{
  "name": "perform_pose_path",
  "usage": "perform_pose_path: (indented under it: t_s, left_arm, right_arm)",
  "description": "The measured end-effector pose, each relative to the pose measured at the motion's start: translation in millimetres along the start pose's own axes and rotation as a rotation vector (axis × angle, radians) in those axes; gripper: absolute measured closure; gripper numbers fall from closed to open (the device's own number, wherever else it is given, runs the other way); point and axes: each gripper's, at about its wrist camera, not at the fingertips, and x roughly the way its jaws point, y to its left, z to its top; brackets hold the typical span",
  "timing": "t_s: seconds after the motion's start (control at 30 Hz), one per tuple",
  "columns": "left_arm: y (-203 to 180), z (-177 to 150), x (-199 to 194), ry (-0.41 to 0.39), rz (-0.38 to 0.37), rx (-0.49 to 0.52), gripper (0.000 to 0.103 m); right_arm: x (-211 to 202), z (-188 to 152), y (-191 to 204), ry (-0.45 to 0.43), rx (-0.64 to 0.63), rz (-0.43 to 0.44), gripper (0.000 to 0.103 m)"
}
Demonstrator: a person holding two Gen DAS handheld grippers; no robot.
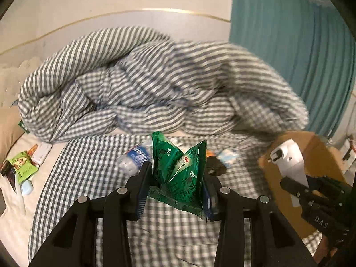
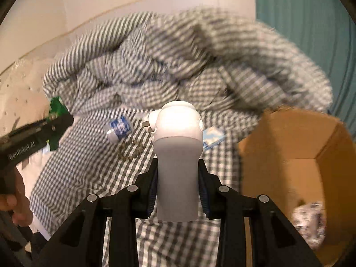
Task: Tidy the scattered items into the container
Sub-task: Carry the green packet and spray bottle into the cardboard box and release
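Over the checked bedsheet, left gripper is pinching a crumpled green sachet, jaws narrowed onto both its sides, sachet standing up between the fingers and clear of the sheet. Seen from the right wrist, the same gripper is showing at far left with the green sachet poking out of its tip.

Right gripper is clamping a white plug-like device by its grey lower body, white rounded head pointing forward, two metal prongs sticking out on its left side. From the left wrist, that right gripper is hanging in front of the cardboard box, the white device overlapping the box opening.

Cardboard box is sitting at the right, on the sheet, open toward the cameras; a patterned bundle is lying inside, too blurred to identify.

Still lying loose on the sheet: a plastic water bottle with blue label, just beyond the left fingers, and a small blue-white packet near the box. A striped duvet is heaped behind. More small packets are lying at far left, on the white edge.
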Motion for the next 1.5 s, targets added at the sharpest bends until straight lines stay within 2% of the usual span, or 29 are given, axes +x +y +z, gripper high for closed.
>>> perform_pose_path:
  t_s: [0.2, 0.43, 0.67, 0.97, 1.0, 1.13, 1.5]
  left_arm:
    - [-49.8, -7.1, -41.3, -0.024, -0.053, 0.029, 0.062]
    - [-118.8, 1.7, -57.5, -0.062, -0.118, 0.086, 0.062]
    - [-172.3, 5.8, -65.1, -0.084, -0.163, 0.144, 0.062]
    - [-217.6, 2.6, -53.3, -0.065, -0.181, 0.200, 0.062]
    - [-221.8, 2.0, -50.8, -0.062, -0.182, 0.205, 0.062]
    - [-241.4, -2.1, -39.9, -0.046, -0.186, 0.238, 0.062]
    - [-310.6, -14.6, -8.9, 0.002, -0.263, 0.307, 0.062]
  right_arm:
    - [-60.6, -1.4, -36.3, -0.074, 0.050, -0.047, 0.071]
    - [-108.6, -18.7, -96.0, -0.104, 0.106, -0.142, 0.071]
    - [-113.2, -36.7, -158.5, -0.045, 0.160, -0.225, 0.071]
    - [-106.4, -52.9, -197.4, -0.024, 0.201, -0.237, 0.070]
    - [-107.1, -53.4, -201.0, -0.032, 0.204, -0.241, 0.067]
    - [-112.3, -55.0, -213.1, -0.065, 0.226, -0.265, 0.045]
    - [-137.3, -63.6, -249.1, -0.121, 0.269, -0.333, 0.034]
